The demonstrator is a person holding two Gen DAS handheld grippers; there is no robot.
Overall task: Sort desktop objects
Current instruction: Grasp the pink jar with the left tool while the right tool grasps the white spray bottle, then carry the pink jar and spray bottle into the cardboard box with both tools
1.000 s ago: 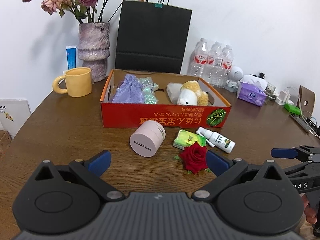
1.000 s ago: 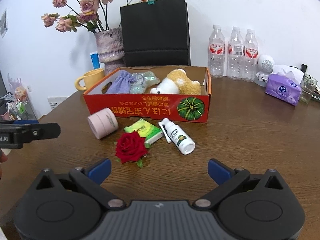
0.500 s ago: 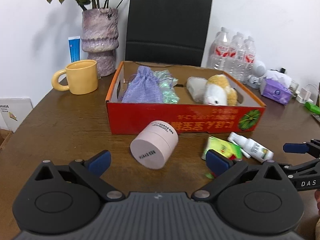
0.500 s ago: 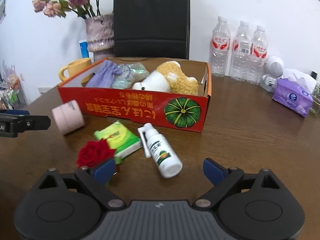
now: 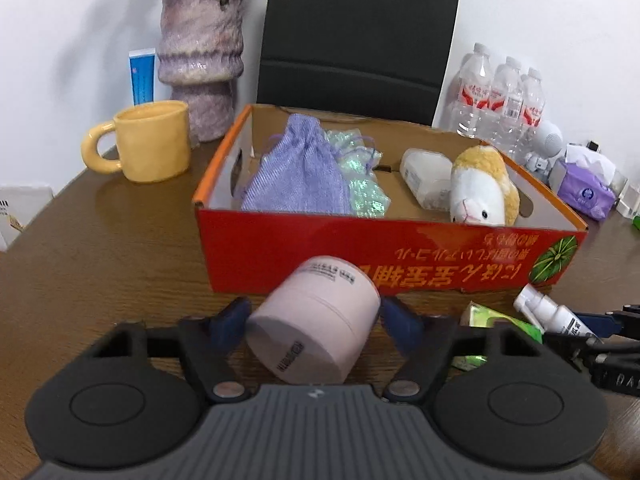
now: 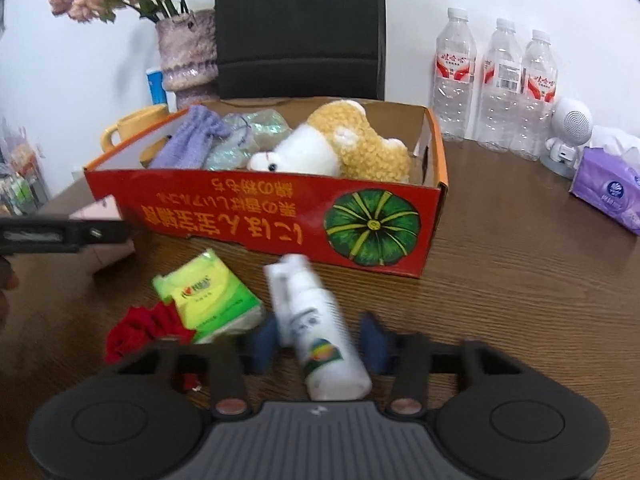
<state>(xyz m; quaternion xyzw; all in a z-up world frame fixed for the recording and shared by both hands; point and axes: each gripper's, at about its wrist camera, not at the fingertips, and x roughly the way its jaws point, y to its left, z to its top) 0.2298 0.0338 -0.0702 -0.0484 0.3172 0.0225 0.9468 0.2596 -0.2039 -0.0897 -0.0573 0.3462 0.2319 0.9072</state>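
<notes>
My left gripper (image 5: 314, 316) is open around a pink round jar (image 5: 314, 334) that lies on its side before the red cardboard box (image 5: 400, 258); a small gap shows at each side. My right gripper (image 6: 318, 338) is open around a white spray bottle (image 6: 316, 328) lying on the table, with gaps at both sides. A green tissue pack (image 6: 210, 298) and a red rose (image 6: 142, 330) lie left of the bottle. The box holds a purple pouch (image 5: 298, 174), a shiny pouch (image 5: 360, 178), a white jar (image 5: 426, 178) and a plush toy (image 5: 482, 188).
A yellow mug (image 5: 148, 146) and a stone vase (image 5: 200, 60) stand left of the box. A black bag (image 5: 356, 40) stands behind it. Three water bottles (image 6: 496, 88), a white speaker (image 6: 570, 134) and a purple tissue pack (image 6: 610, 188) are at the right.
Both grippers have moved forward and down. The left one now straddles the pink jar and the right one straddles the spray bottle. Both sets of fingers have narrowed.
</notes>
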